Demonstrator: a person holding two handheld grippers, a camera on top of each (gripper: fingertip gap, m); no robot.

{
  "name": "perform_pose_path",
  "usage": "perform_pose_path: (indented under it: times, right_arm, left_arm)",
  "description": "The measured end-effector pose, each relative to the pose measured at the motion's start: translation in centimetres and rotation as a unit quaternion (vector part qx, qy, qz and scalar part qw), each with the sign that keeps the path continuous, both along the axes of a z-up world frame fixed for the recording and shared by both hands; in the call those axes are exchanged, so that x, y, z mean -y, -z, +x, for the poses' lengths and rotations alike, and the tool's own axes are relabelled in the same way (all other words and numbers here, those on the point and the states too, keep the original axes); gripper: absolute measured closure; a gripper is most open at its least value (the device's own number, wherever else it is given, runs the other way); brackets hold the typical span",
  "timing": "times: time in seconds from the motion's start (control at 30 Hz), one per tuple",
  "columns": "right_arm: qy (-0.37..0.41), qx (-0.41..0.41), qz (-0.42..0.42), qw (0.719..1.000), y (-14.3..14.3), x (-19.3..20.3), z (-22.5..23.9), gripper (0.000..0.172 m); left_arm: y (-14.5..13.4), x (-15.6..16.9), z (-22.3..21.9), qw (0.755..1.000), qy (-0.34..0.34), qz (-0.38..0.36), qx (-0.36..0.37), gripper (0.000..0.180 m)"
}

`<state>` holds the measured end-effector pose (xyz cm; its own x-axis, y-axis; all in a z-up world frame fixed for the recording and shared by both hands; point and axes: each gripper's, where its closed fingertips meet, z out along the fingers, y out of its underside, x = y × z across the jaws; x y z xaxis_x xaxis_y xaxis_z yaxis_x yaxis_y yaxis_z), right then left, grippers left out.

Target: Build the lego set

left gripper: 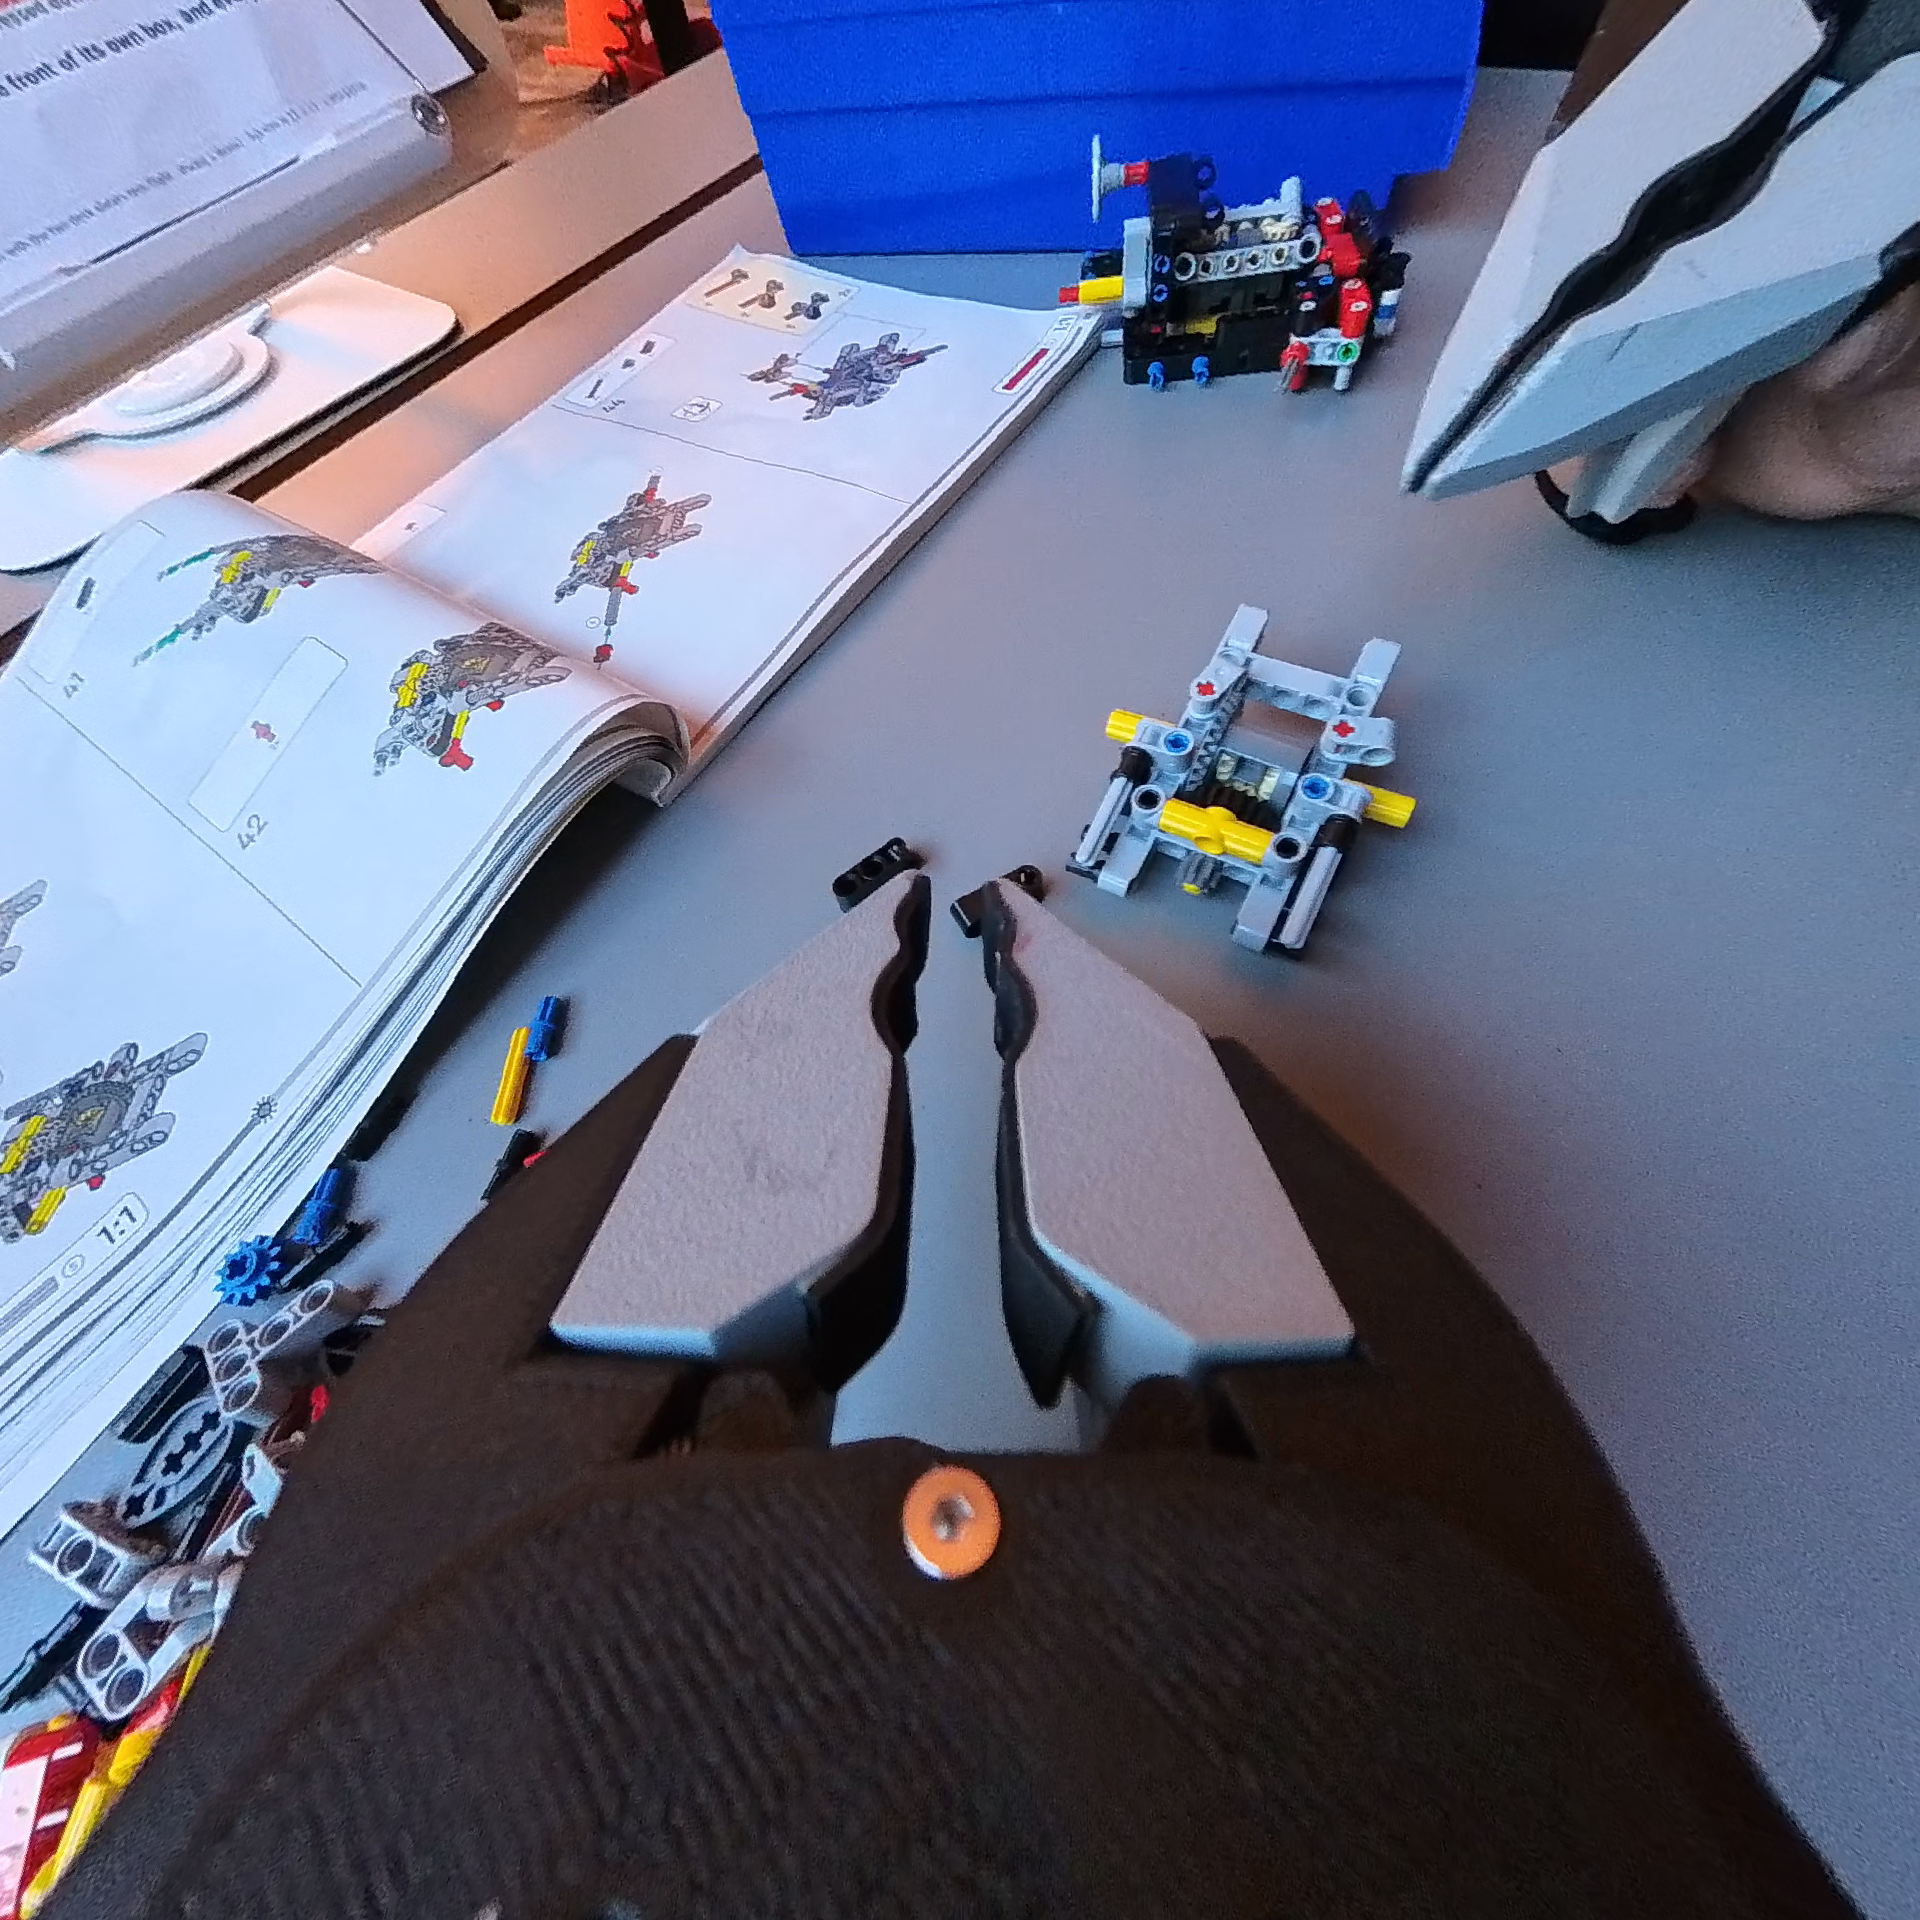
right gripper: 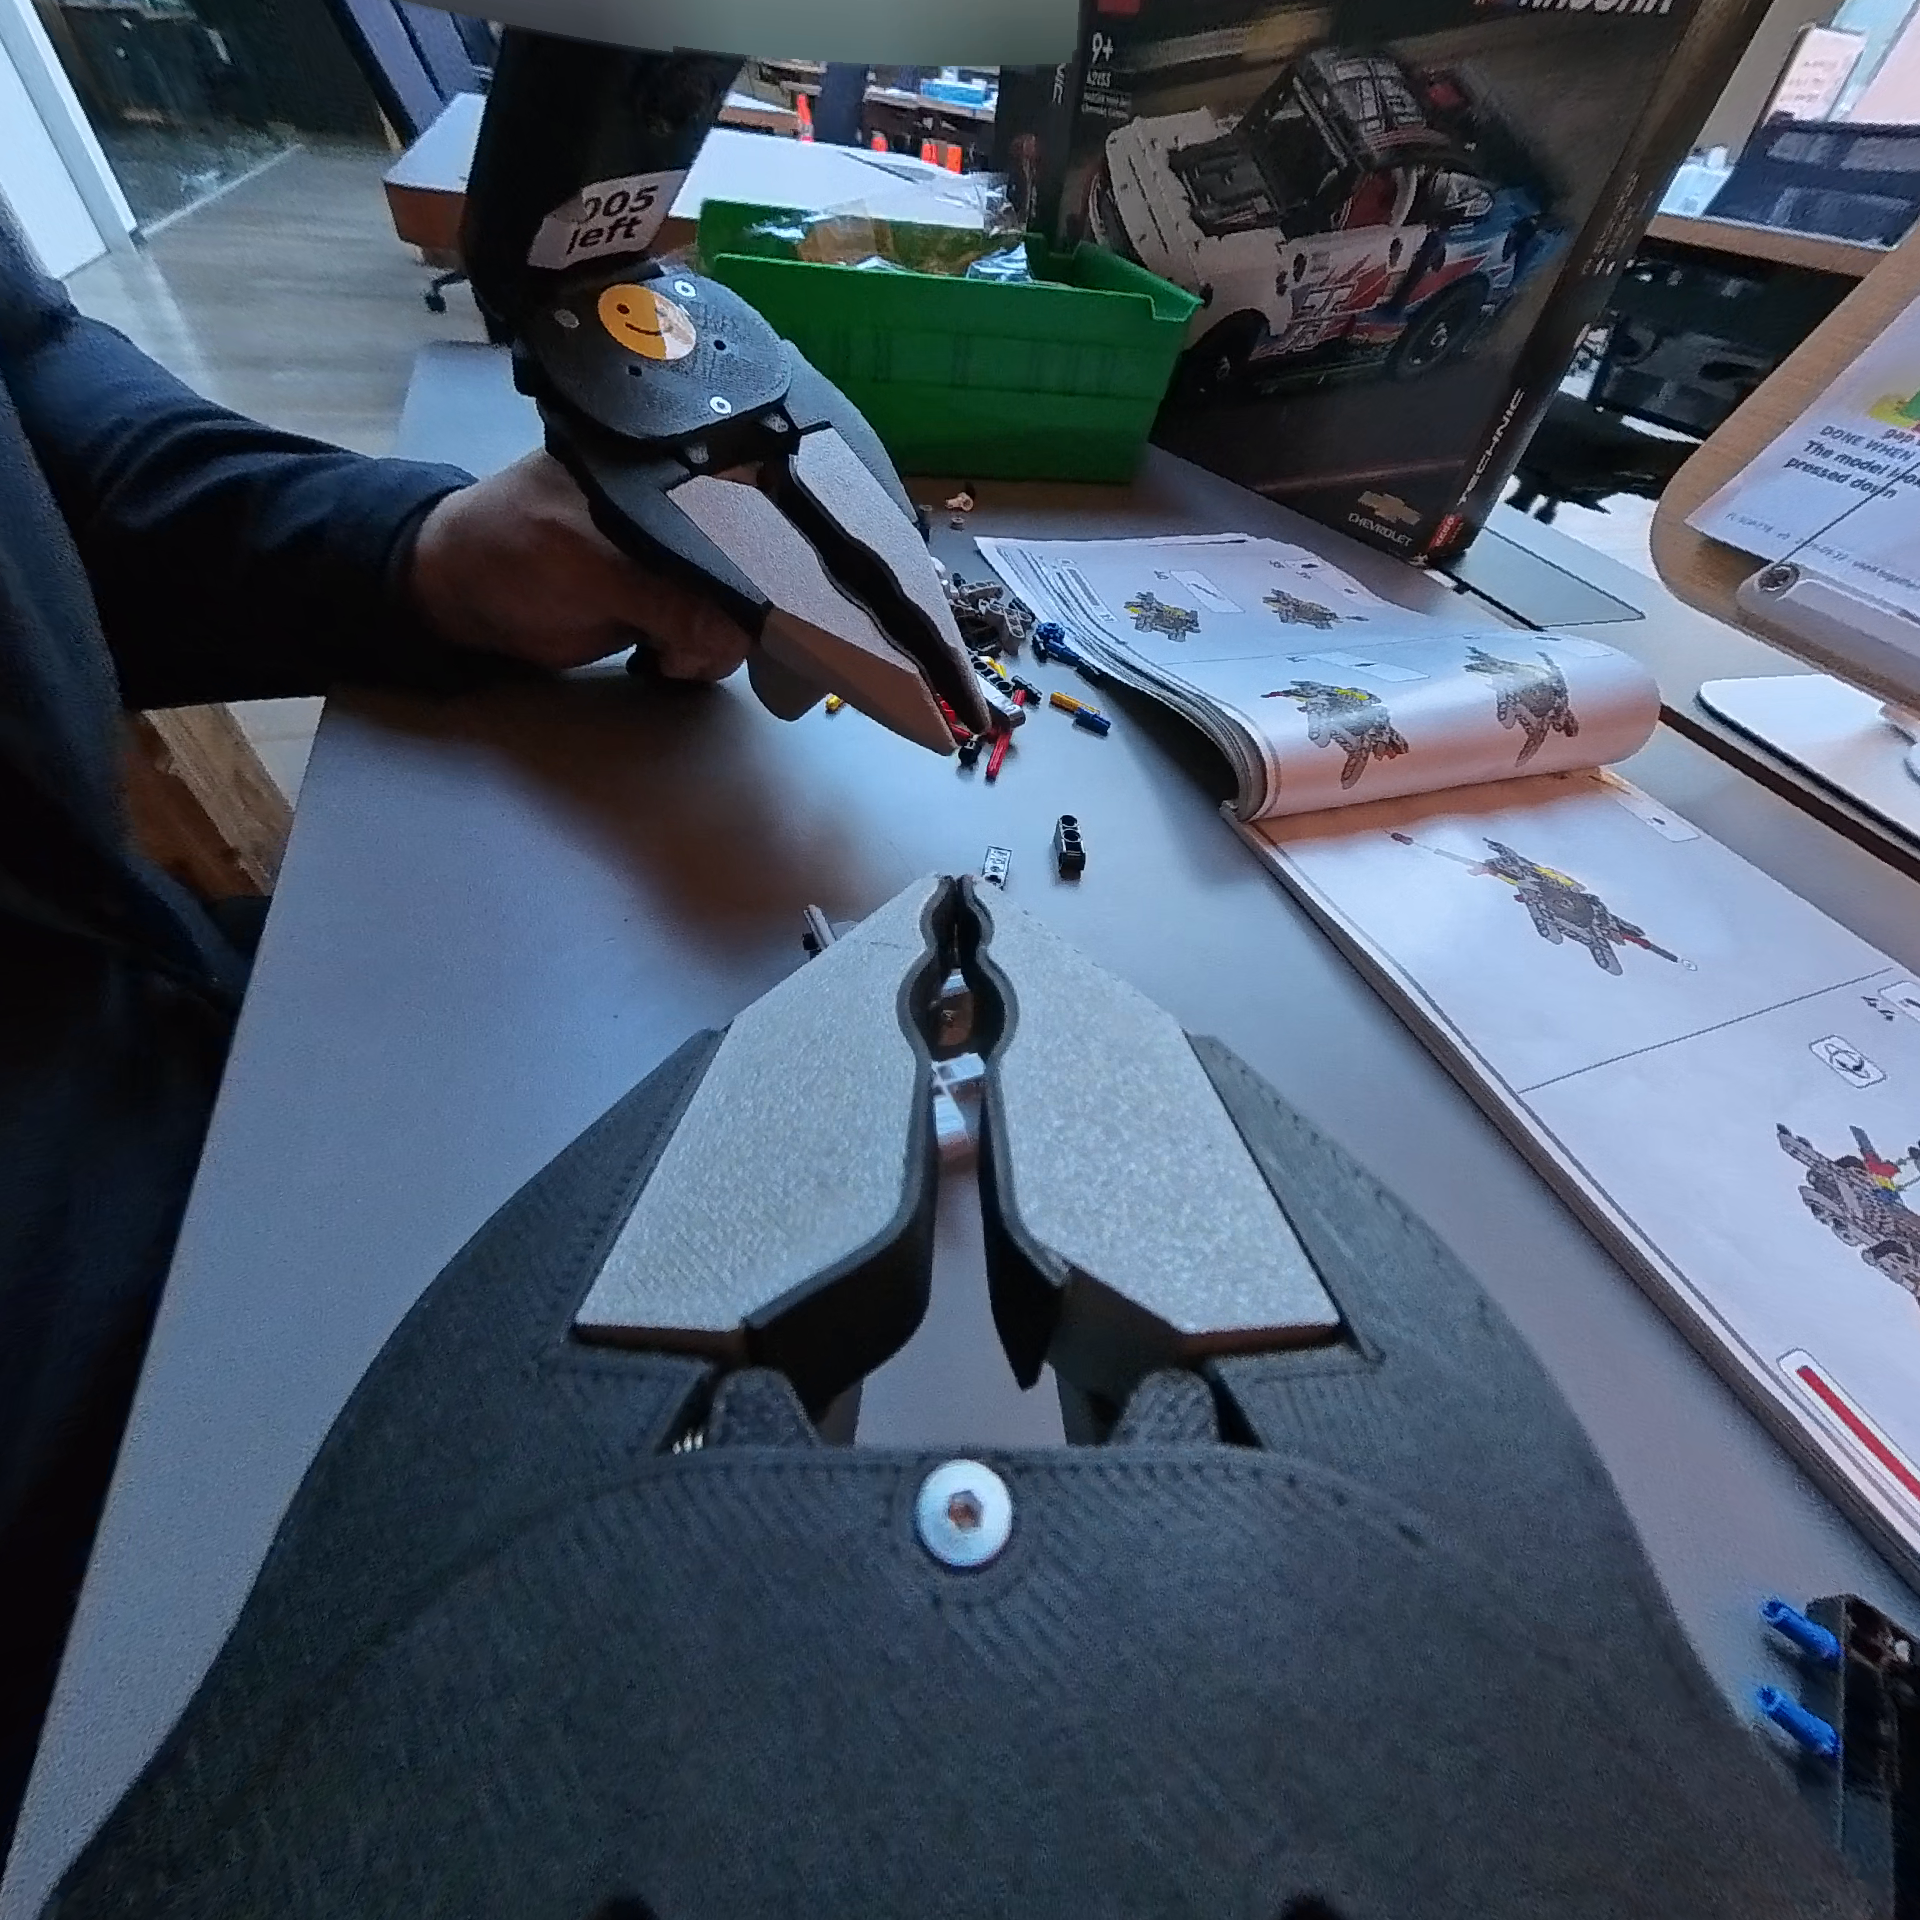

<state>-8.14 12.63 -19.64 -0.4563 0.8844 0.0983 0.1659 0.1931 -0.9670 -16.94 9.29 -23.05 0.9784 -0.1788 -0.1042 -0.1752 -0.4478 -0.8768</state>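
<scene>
Left gripper (left gripper: 951, 902): fingertips slightly apart over the grey table (left gripper: 1558, 1143), bare table showing in the narrow gap, nothing pressed between the pads. Just past the left fingertip, a short black beam (left gripper: 873, 868) with holes, partly covered by the tip. At the right fingertip, a small black piece (left gripper: 975, 906) poking into the gap, the rest hidden under the finger; contact hard to judge. Beyond, to the right, a grey frame assembly (left gripper: 1247, 790) with yellow axles, red and blue pins, flat on the table, apart from the fingertips. Farther back, a black-and-red assembly (left gripper: 1247, 281) before a blue bin (left gripper: 1091, 114). To the left, an open instruction booklet (left gripper: 416, 665), with loose pieces (left gripper: 156, 1455) at its near edge, half cut off by the gripper body.

Right gripper (right gripper: 954, 883): tips closed together, nothing between them. Under it, grey parts glimpsed through the wavy slot, mostly hidden. Ahead on the table, a tiny pale tile (right gripper: 997, 862) and a black beam (right gripper: 1070, 844). Far behind, a green bin (right gripper: 966, 343) and a printed box (right gripper: 1351, 260).
</scene>
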Motion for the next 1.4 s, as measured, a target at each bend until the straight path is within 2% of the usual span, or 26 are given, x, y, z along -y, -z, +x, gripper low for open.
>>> perform_pose_path:
  times: [0.3, 0.63, 1.03, 1.4]
  right_arm:
    - [0.006, -0.002, -0.010, 1.000, -0.2, -0.8, -0.1, 0.172]
    - [0.044, -0.043, -0.034, 0.998, -1.4, -3.3, -1.5, 0.172]
    - [-0.010, -0.047, -0.028, 0.998, -1.5, -2.9, -5.1, 0.172]
    - [-0.029, -0.039, -0.072, 0.996, -1.8, -3.2, -5.2, 0.172]
  left_arm:
    - [-0.5, 0.2, -0.1, 1.000, 0.001, 0.013, 0.015, 0.173]
    - [-0.7, 0.2, -0.4, 0.999, -0.002, 0.016, 0.043, 0.173]
    - [-0.4, 0.0, -0.6, 0.999, -0.006, 0.005, 0.052, 0.173]
    - [-0.5, 0.0, -0.8, 0.997, -0.007, 0.006, 0.076, 0.174]
